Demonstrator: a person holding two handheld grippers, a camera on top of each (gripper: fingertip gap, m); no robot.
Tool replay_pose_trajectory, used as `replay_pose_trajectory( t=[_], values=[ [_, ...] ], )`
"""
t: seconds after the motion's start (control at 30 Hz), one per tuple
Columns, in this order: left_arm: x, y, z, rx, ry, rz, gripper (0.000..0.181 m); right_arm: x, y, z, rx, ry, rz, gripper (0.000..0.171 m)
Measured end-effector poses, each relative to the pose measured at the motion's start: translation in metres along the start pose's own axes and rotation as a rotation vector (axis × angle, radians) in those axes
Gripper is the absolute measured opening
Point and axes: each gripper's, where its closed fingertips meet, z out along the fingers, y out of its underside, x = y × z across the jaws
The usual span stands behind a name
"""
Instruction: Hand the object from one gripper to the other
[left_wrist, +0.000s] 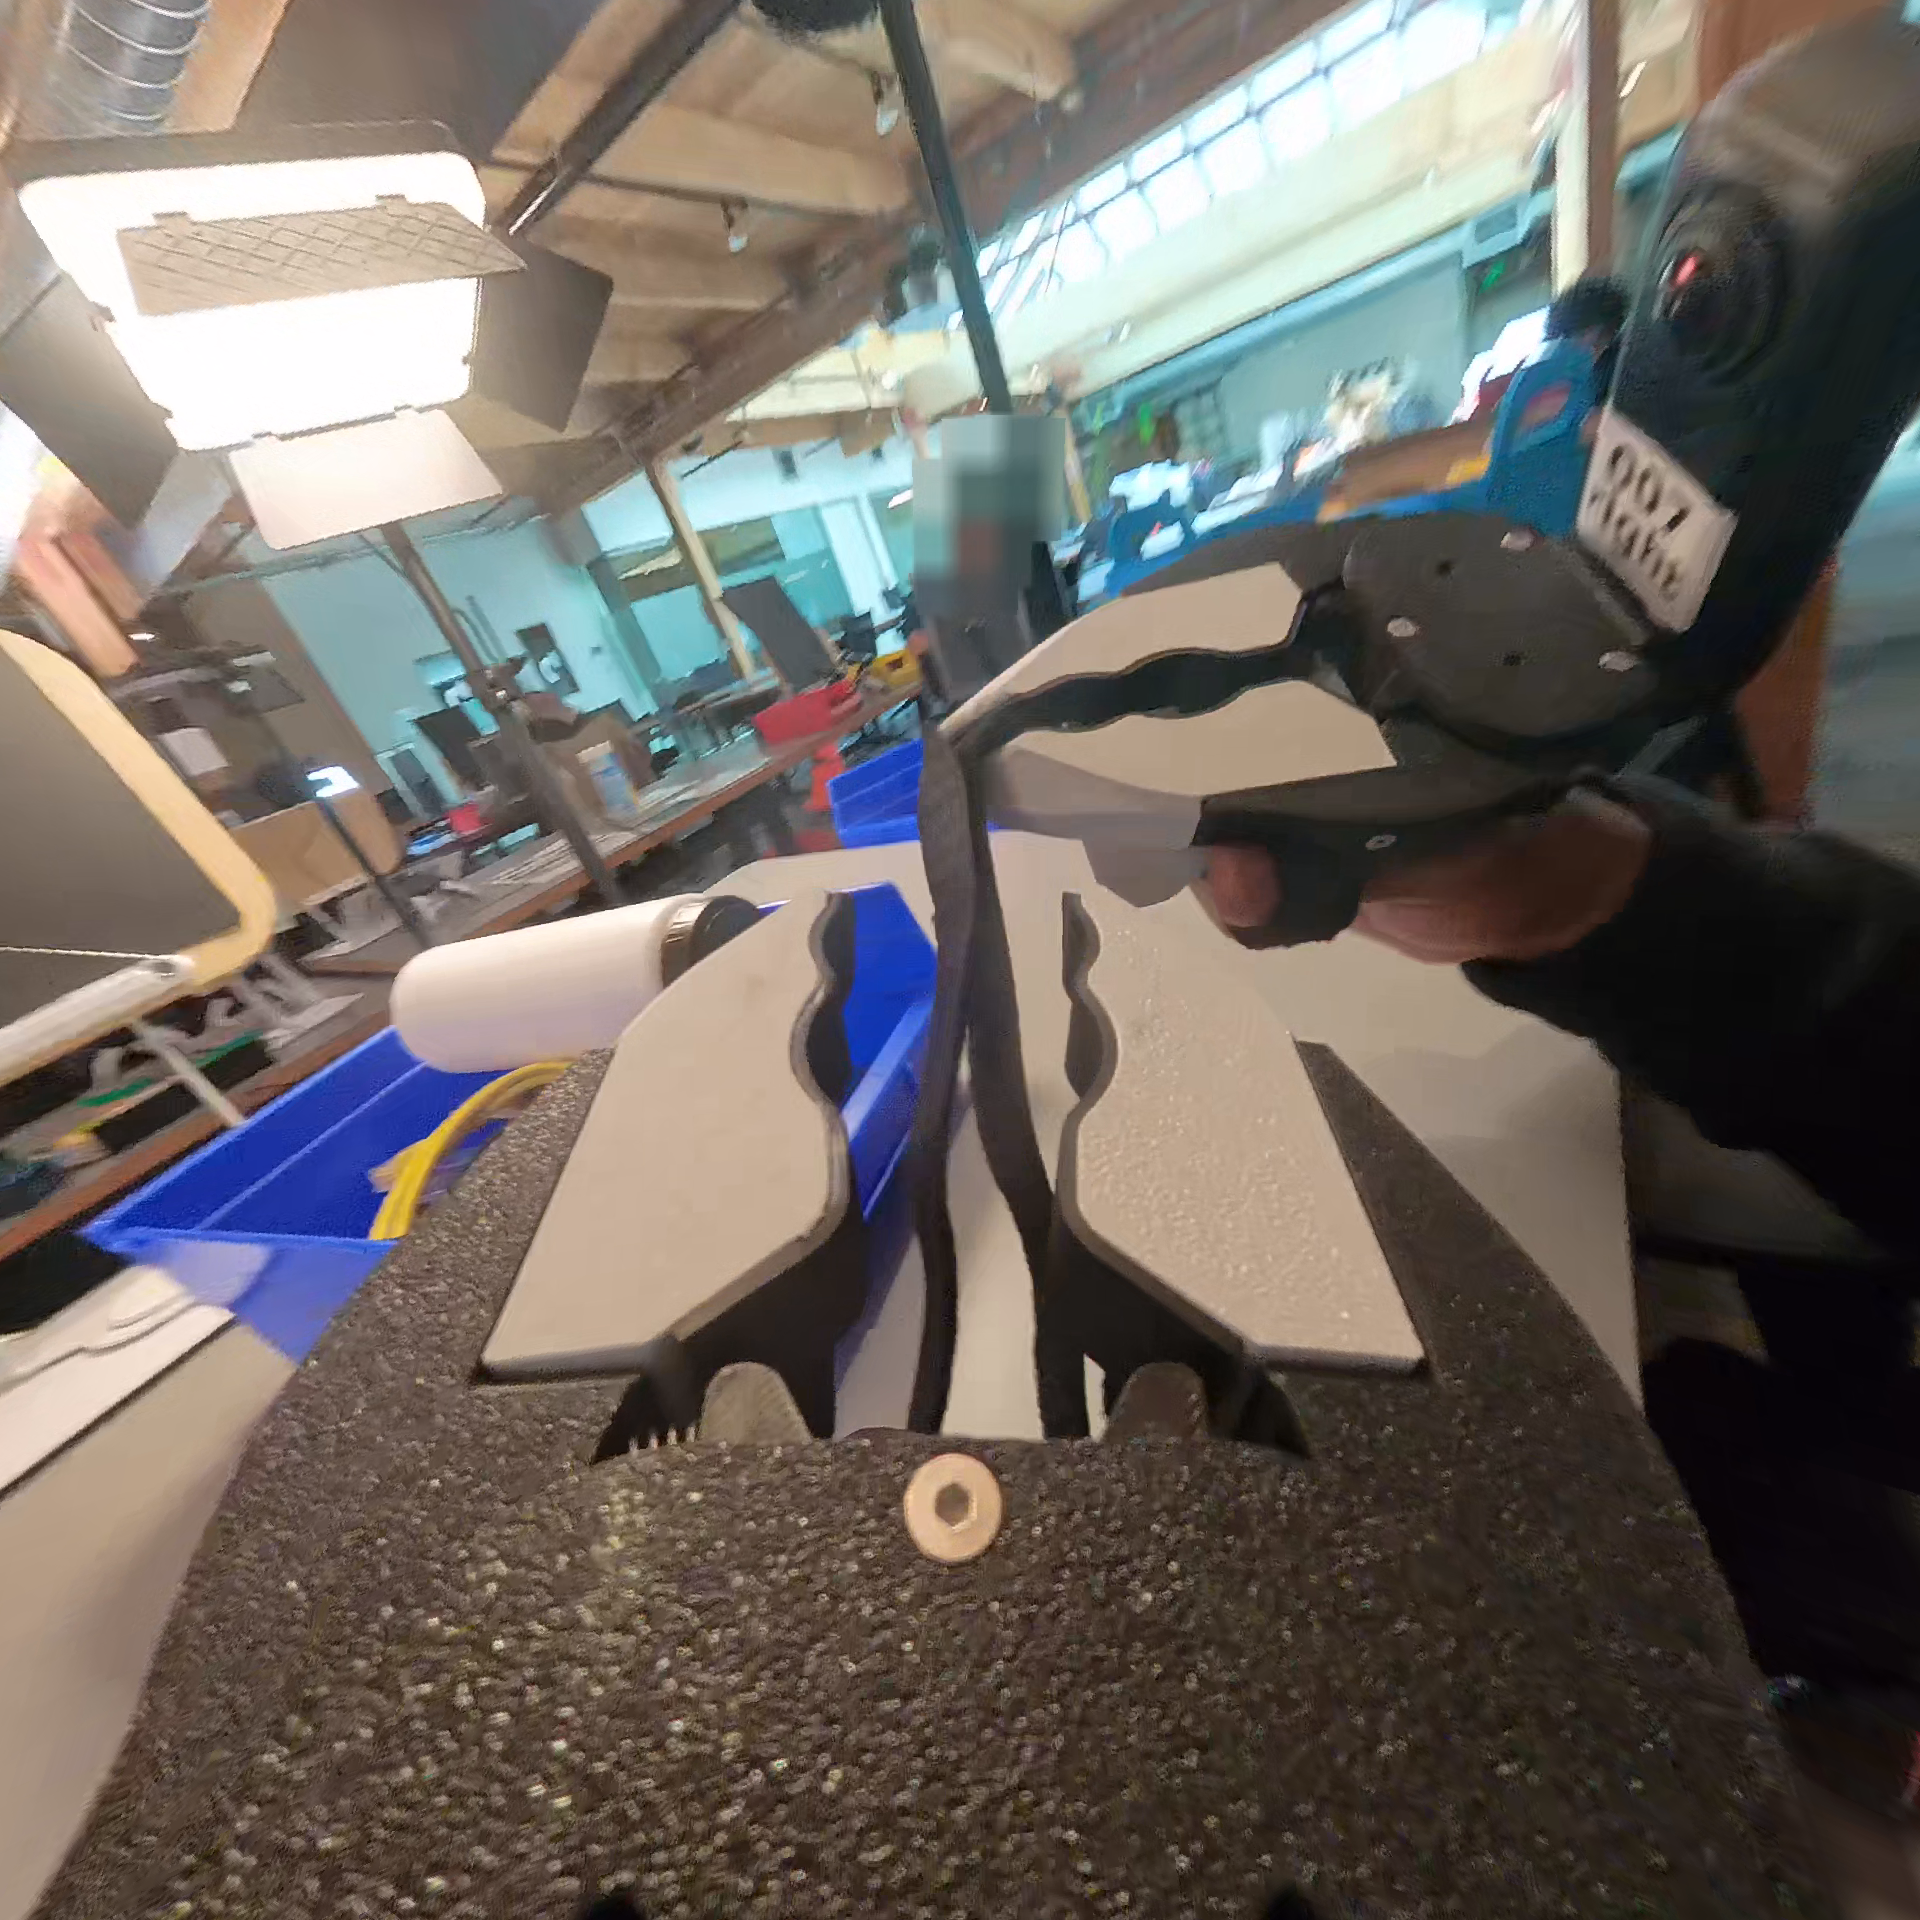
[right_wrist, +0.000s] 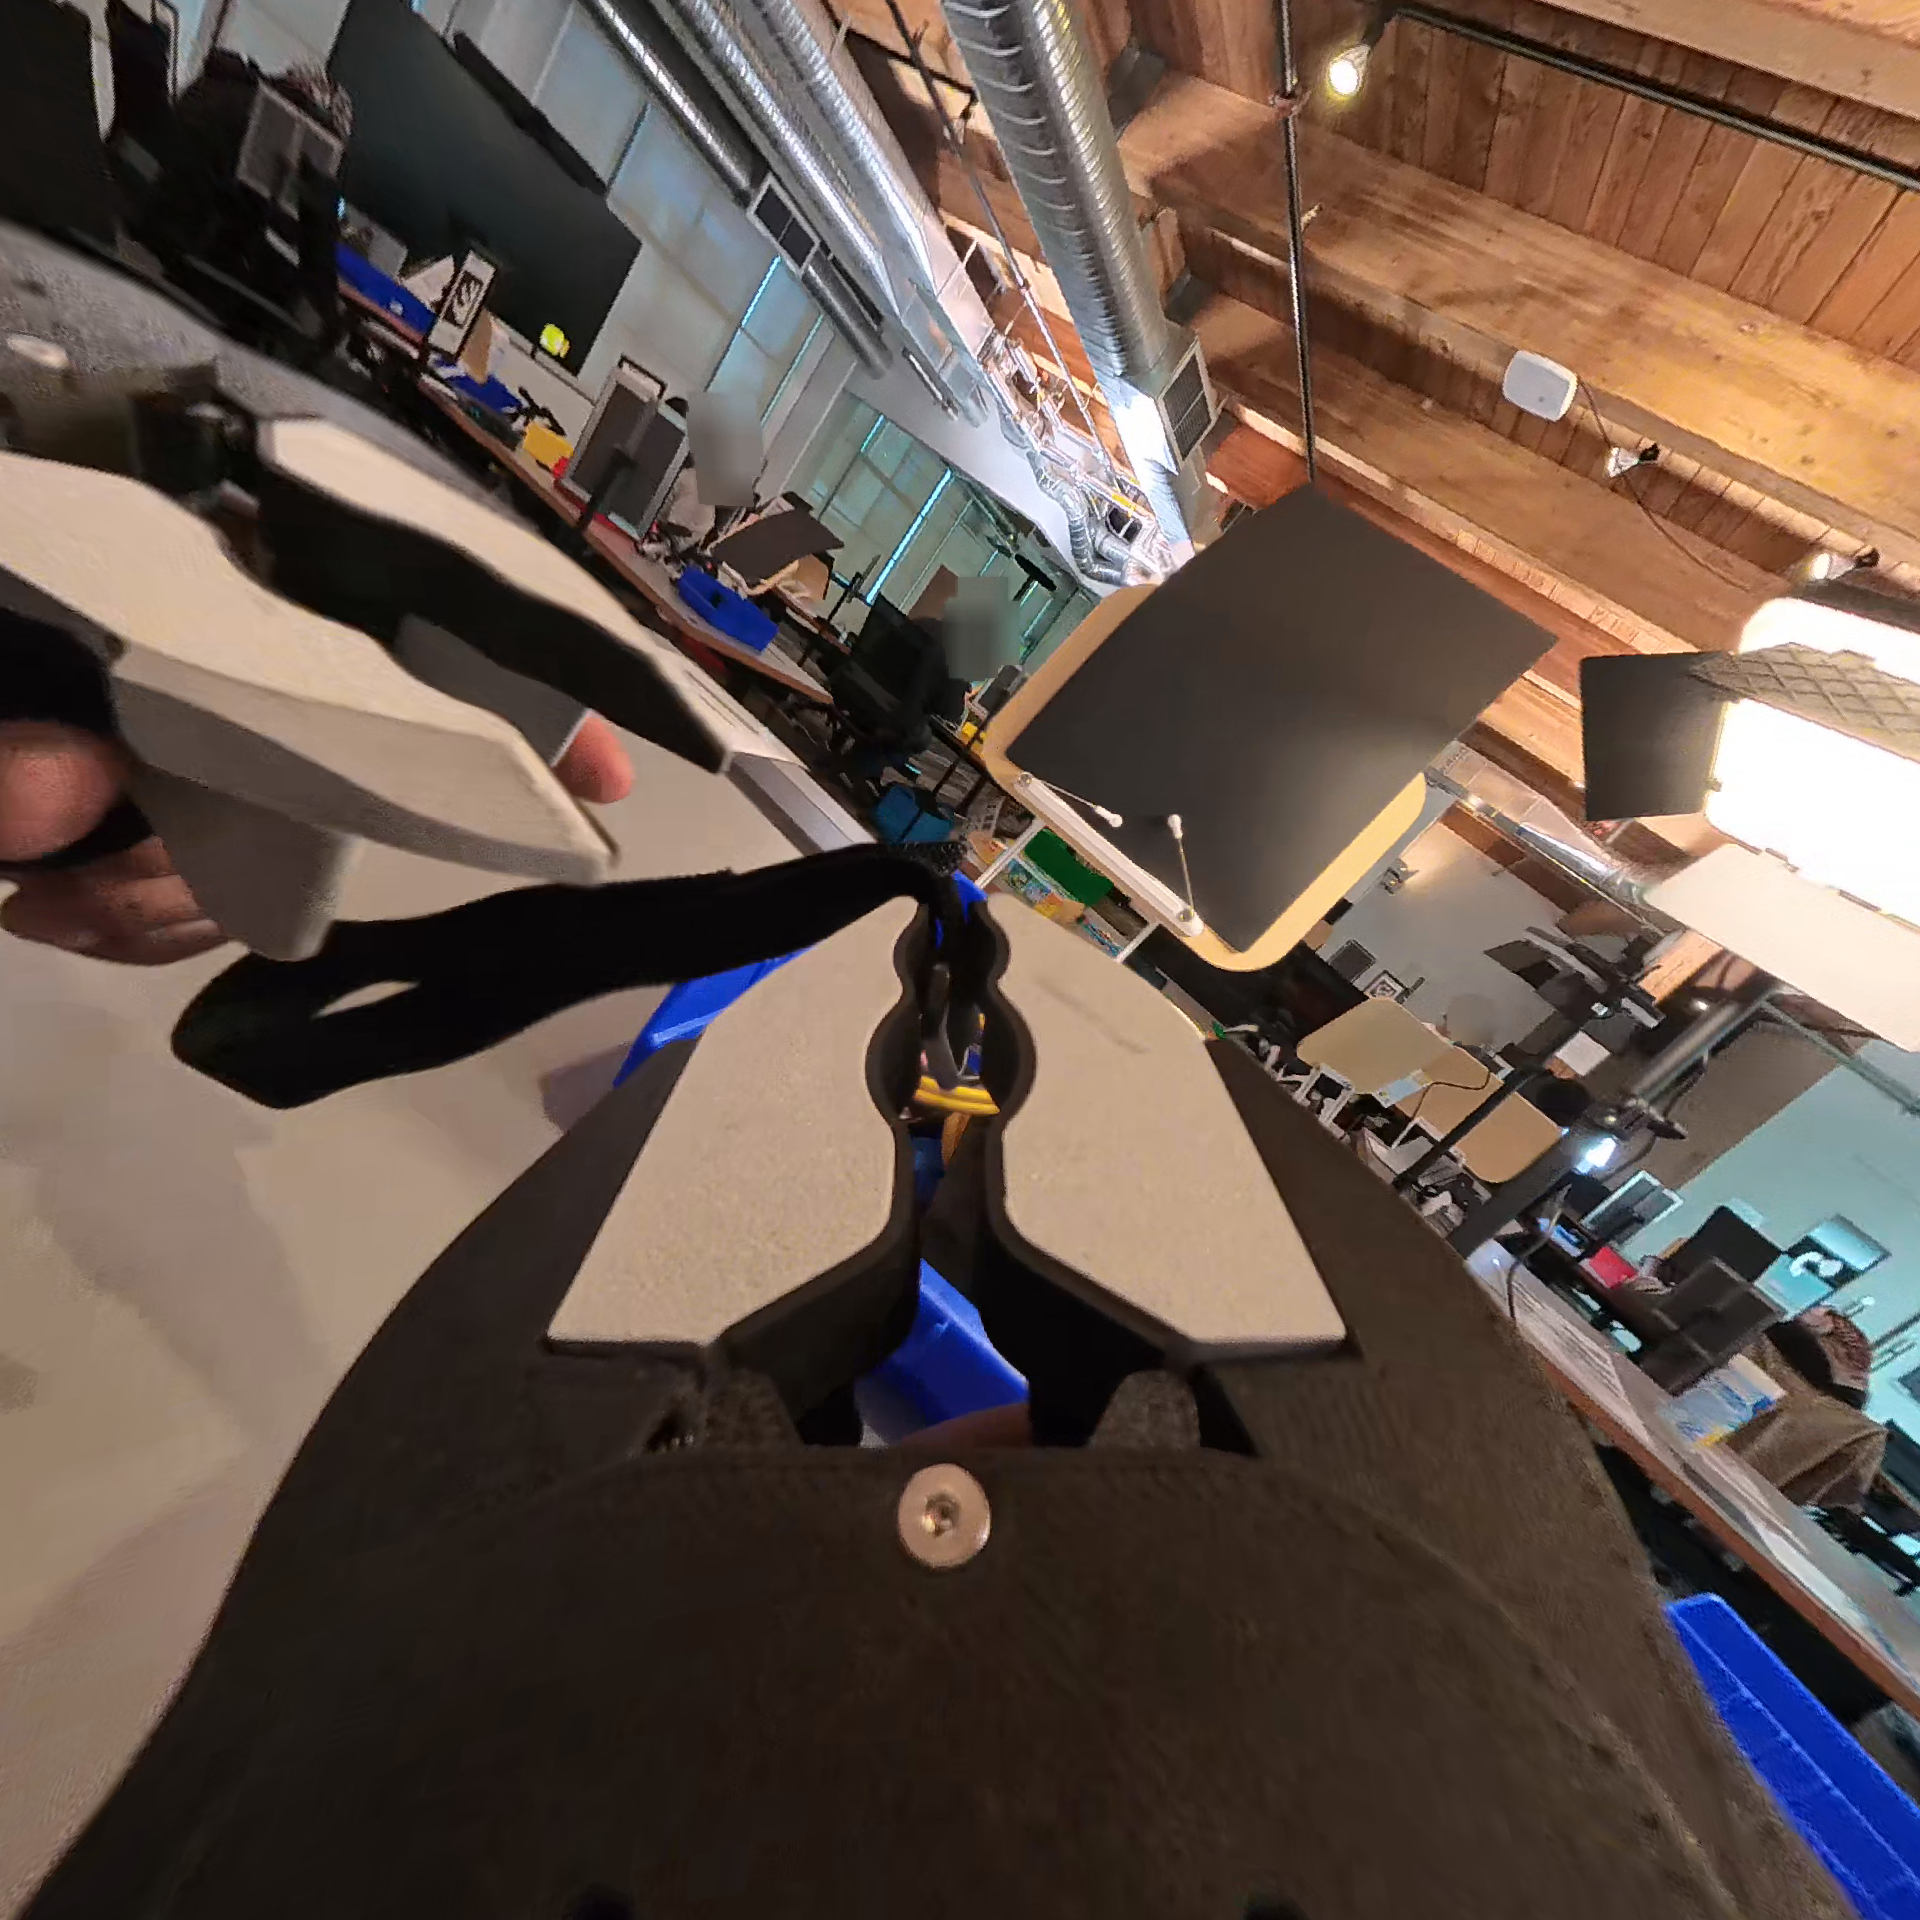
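A black strap loop (left_wrist: 961, 997) hangs from my right gripper (left_wrist: 958, 727), which comes in from the upper right and is shut on the strap's top end. The strap drops down between the fingers of my left gripper (left_wrist: 951, 914), which stand apart and do not pinch it. In the right wrist view my right gripper (right_wrist: 951, 909) is shut on the strap (right_wrist: 540, 951), which trails left and ends in a loop. There my left gripper (right_wrist: 665, 800) is open at the upper left, close over the strap.
A blue bin (left_wrist: 260, 1195) with a yellow cable (left_wrist: 457, 1132) and a white bottle (left_wrist: 540, 987) lying on its rim sits left of the grippers on the grey table (left_wrist: 1455, 1039). Another blue bin (right_wrist: 1787, 1745) is at lower right. A bright light panel (left_wrist: 270, 291) stands above left. Spacing between my two grippers at the tips: around 5 cm.
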Motion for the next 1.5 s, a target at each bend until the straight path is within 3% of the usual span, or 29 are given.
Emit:
replay_pose_trajectory(
  t=[0.1,0.37,0.63,0.77,1.03,1.23,1.5],
  values=[
    [-0.002,0.009,0.003,-0.148,-0.101,0.139,0.039,-0.016,-0.001,0.006,-0.043,-0.018,-0.049,0.006],
    [-0.006,0.004,-0.004,-0.200,-0.197,0.368,0.022,-0.040,-0.011,0.005,-0.068,-0.052,-0.182,0.006],
    [0.004,0.011,-0.006,-0.266,-0.110,0.478,0.031,-0.050,-0.013,-0.004,-0.032,-0.180,-0.187,0.006],
    [0.010,0.014,-0.004,-0.263,-0.087,0.525,0.014,-0.053,-0.012,-0.006,-0.029,-0.217,-0.182,0.006],
    [0.014,0.019,-0.001,-0.238,-0.078,0.625,0.005,-0.058,-0.008,-0.016,-0.016,-0.308,-0.196,0.007],
    [0.020,0.024,-0.003,-0.246,-0.009,0.654,0.005,-0.065,-0.010,-0.028,0.033,-0.402,-0.199,0.033],
    [0.034,0.033,-0.007,-0.286,0.091,0.736,0.004,-0.081,-0.003,-0.034,0.013,-0.468,-0.282,0.030]
  ],
)
